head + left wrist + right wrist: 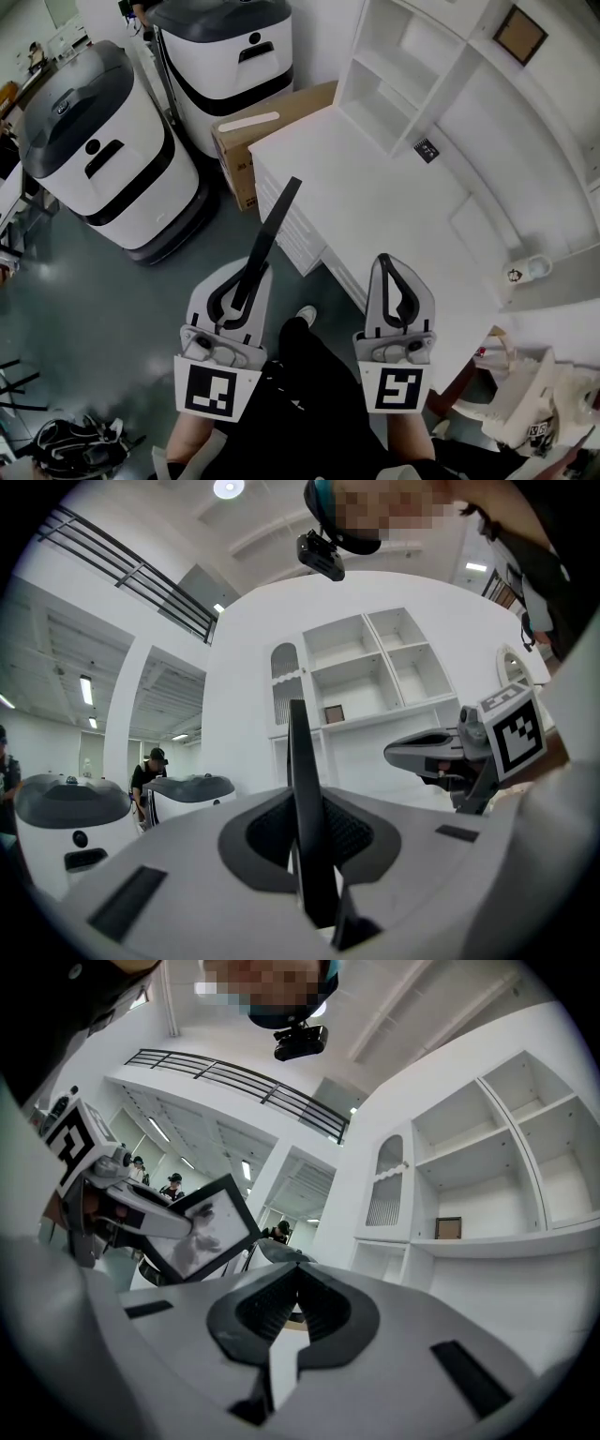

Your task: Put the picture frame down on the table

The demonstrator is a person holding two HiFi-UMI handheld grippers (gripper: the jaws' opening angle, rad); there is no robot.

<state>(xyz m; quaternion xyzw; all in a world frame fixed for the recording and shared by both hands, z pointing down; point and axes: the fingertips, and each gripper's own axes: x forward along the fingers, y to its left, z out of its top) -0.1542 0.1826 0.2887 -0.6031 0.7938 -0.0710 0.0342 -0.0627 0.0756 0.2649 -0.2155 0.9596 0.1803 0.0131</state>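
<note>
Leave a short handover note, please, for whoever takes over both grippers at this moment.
Grippers: the left gripper is shut on the picture frame, held edge-on and pointing forward. The right gripper is shut and empty.
Things: the picture frame hangs mostly above the floor, beside the left edge of the white table.
Done: the picture frame is in the grip.
Left: bring it over the white table, lay it down, release.

Table top (375, 206) open ahead — shelf unit (394, 75) walls far side; cardboard box (281, 112) & white machines (103, 141) crowd L side.
</note>
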